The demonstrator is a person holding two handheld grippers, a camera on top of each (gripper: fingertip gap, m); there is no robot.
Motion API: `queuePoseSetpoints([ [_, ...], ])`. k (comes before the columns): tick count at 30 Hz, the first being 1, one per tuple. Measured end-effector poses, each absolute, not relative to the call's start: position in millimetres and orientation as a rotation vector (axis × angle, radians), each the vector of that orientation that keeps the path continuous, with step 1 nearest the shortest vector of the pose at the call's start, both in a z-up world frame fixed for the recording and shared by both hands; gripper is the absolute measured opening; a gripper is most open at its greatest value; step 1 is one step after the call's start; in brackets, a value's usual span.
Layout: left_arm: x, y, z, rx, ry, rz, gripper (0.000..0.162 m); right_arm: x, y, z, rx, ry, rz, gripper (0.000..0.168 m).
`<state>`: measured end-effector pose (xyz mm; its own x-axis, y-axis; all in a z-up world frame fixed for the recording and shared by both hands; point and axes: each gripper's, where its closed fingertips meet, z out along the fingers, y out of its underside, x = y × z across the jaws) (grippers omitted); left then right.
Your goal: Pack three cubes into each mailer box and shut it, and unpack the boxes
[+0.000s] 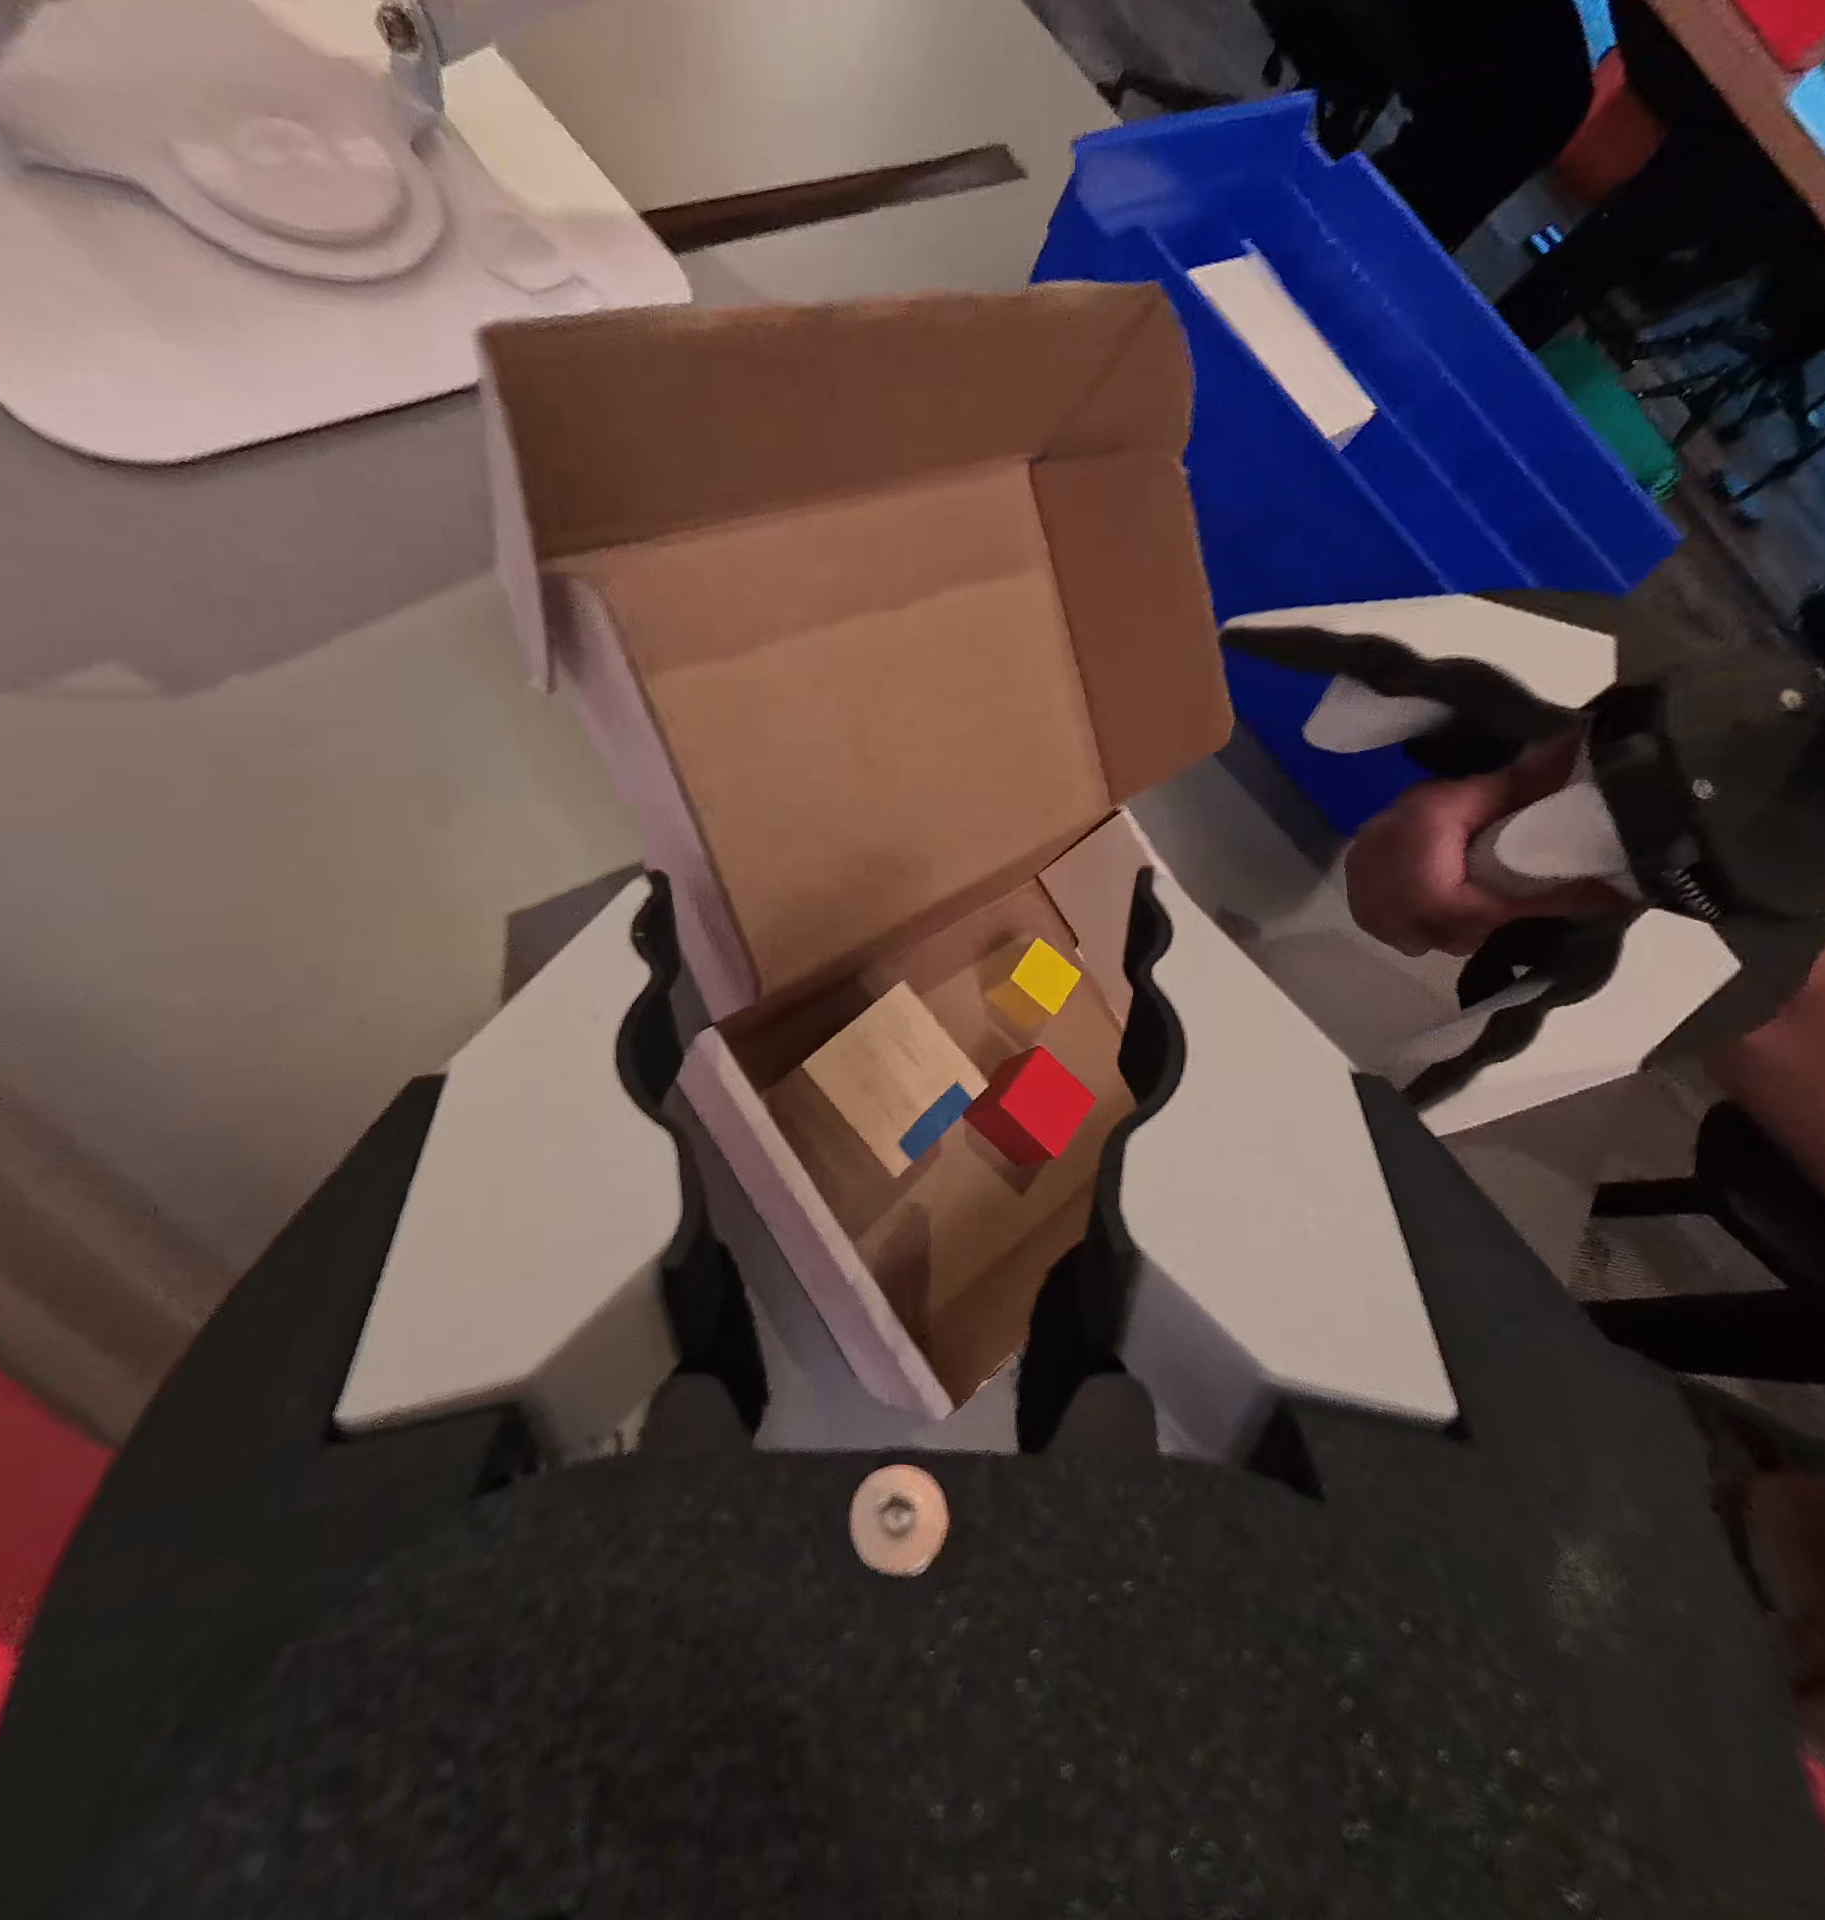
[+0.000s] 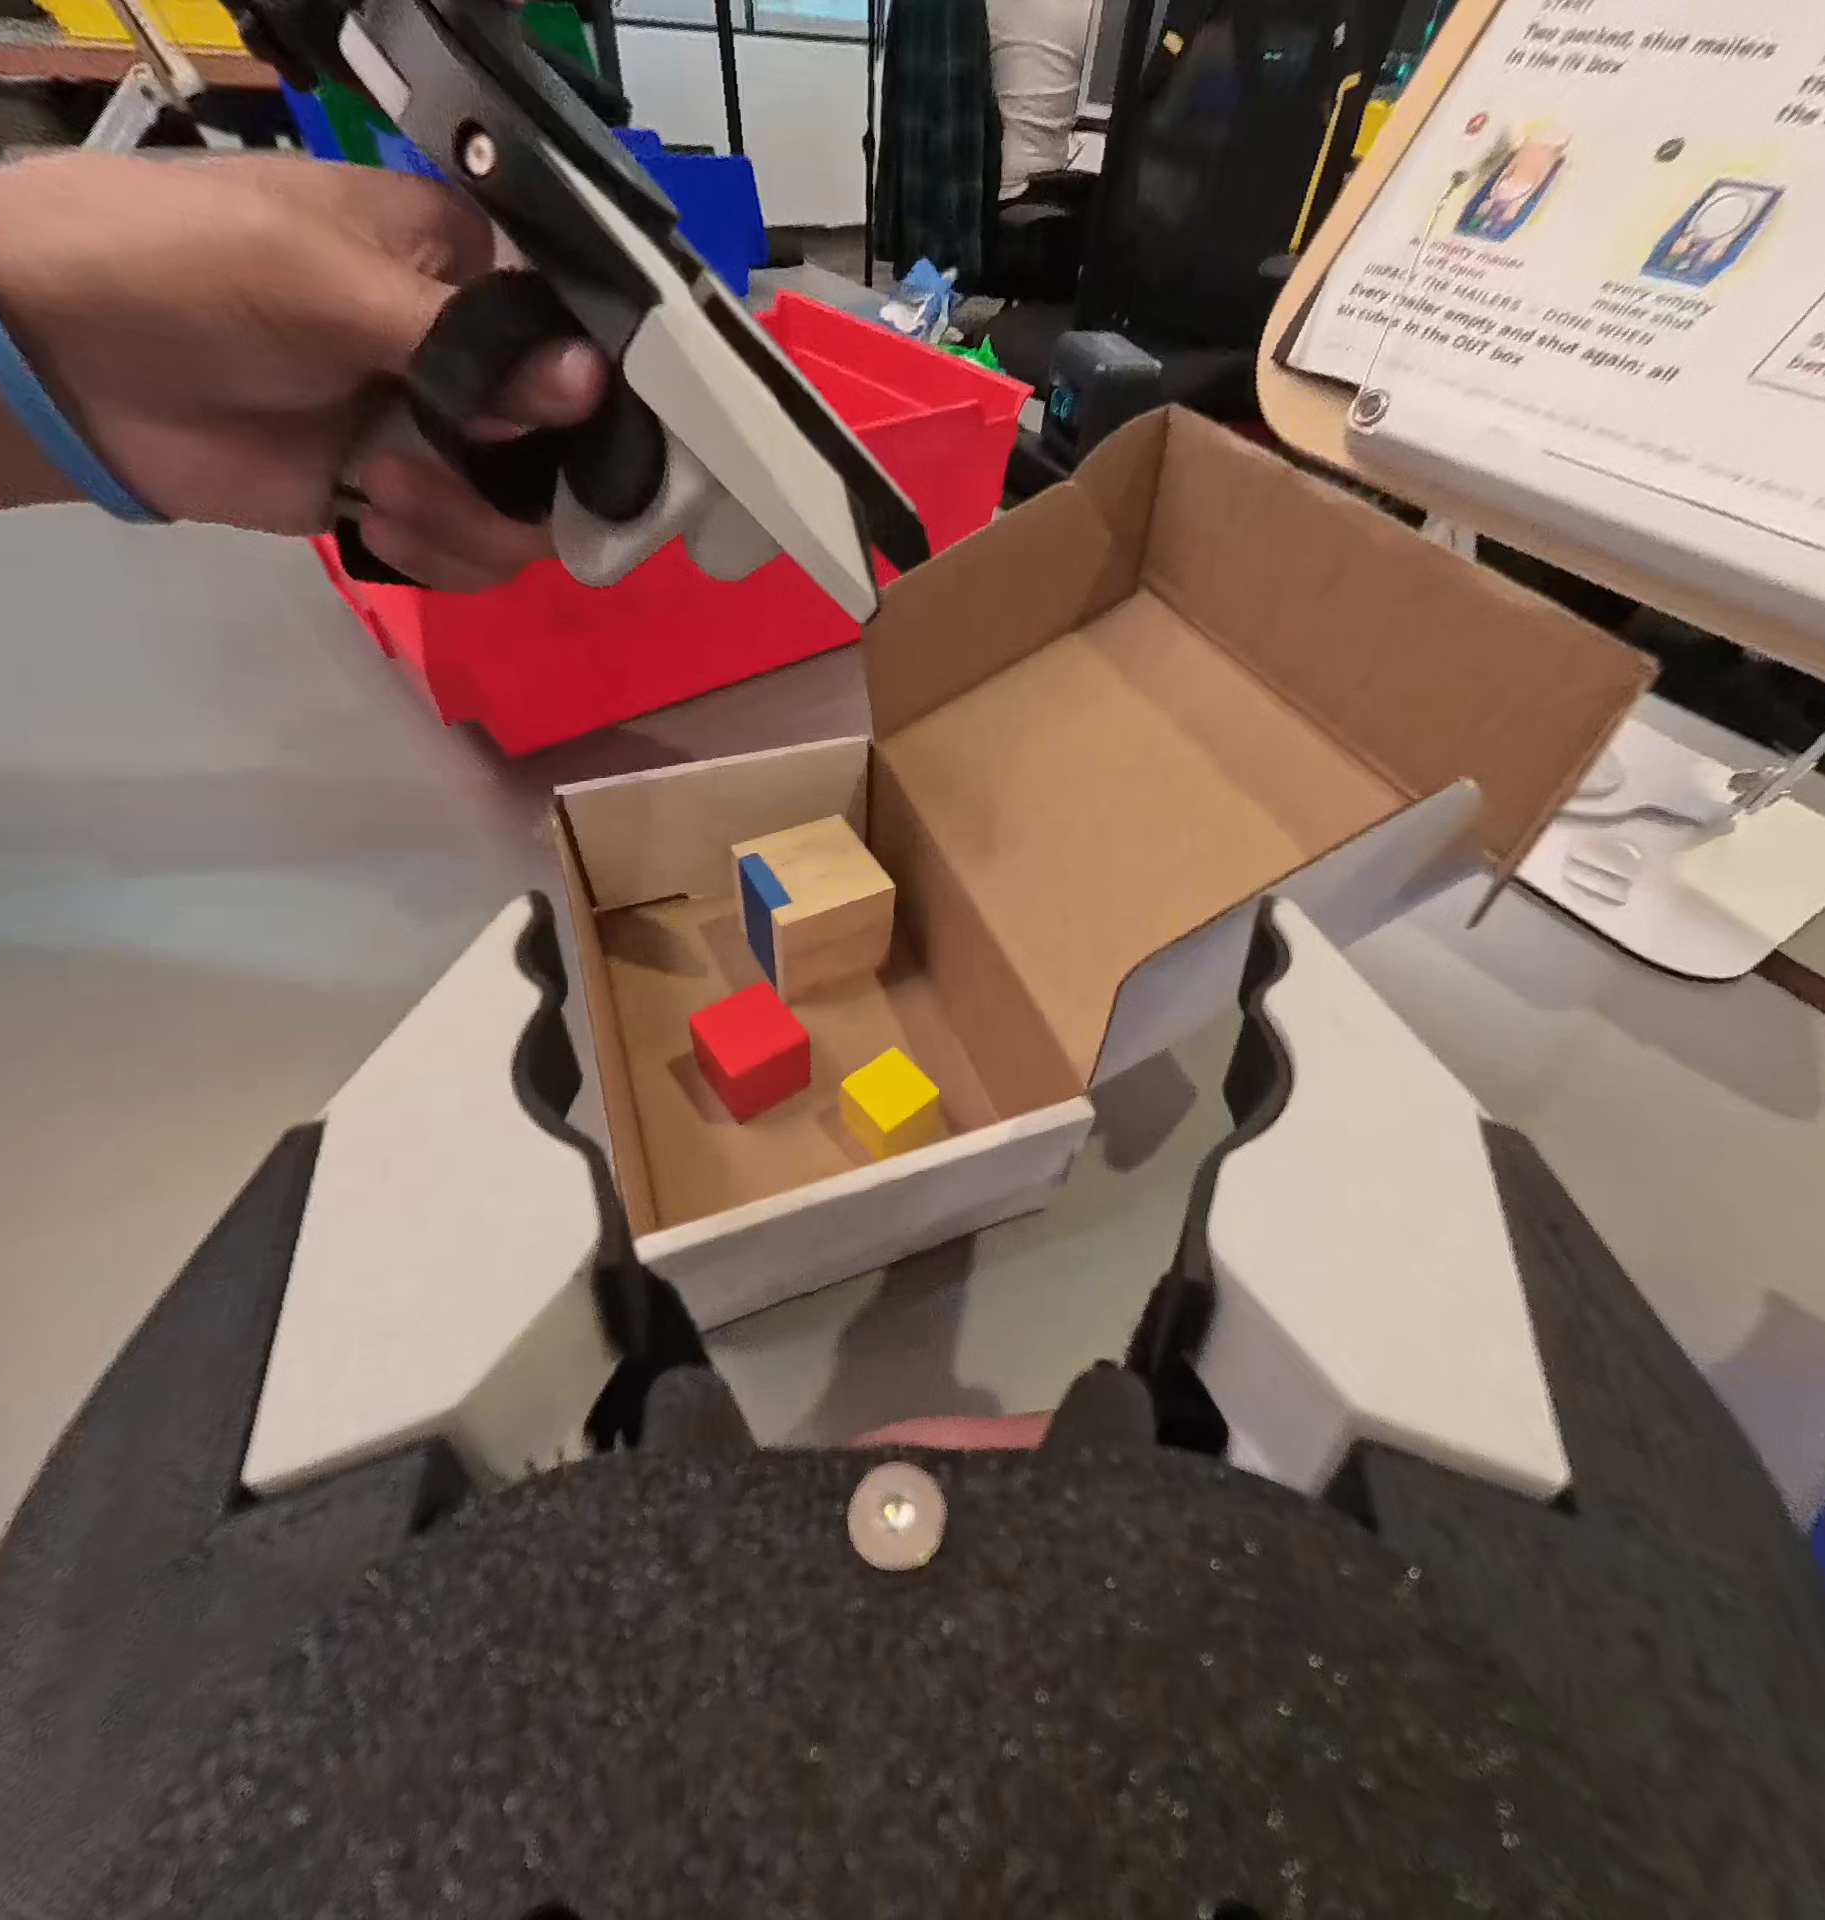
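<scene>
An open cardboard mailer box (image 2: 856, 1216) stands on the grey table with its lid (image 2: 1126, 790) raised. Inside lie a wooden cube with a blue face (image 2: 825, 904), a red cube (image 2: 750, 1047) and a yellow cube (image 2: 889, 1099). My right gripper (image 2: 903, 935) is open and empty, just in front of the box's near wall. My left gripper (image 2: 877, 571) hangs over the box's far side, its tip by the lid's side flap; I cannot tell if it touches. In the left wrist view the left gripper (image 1: 897, 1039) is open above the box (image 1: 887, 675), with the red cube (image 1: 1033, 1101), yellow cube (image 1: 1038, 977) and wooden cube (image 1: 892, 1070) between its fingers. The right gripper (image 1: 1323, 862) shows there at the right.
A red bin (image 2: 679, 644) stands behind the box. A blue bin (image 1: 1355, 416) stands beside the lid. A white stand (image 2: 1697, 883) holding an instruction sheet (image 2: 1614, 260) stands close to the lid's far flap. A hand (image 2: 212, 343) holds the left gripper.
</scene>
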<state>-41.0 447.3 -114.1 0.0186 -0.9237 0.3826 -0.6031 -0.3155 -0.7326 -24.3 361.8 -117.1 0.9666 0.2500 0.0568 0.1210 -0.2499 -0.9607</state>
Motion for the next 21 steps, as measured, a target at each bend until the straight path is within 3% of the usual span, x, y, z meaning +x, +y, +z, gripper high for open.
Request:
queuePoseSetpoints([
  [9,-61,419,-116,-1.864,1.564,-1.191,0.088,-50,346,-131,-1.9,-0.288,0.184,0.123],
  [15,-95,394,-143,-1.864,1.619,-1.141,0.089,-72,326,-159,-2.016,-0.325,0.219,0.123],
  [21,-123,391,-153,-1.833,1.607,-1.055,0.078,-66,317,-164,-2.066,-0.278,0.219,0.123],
])
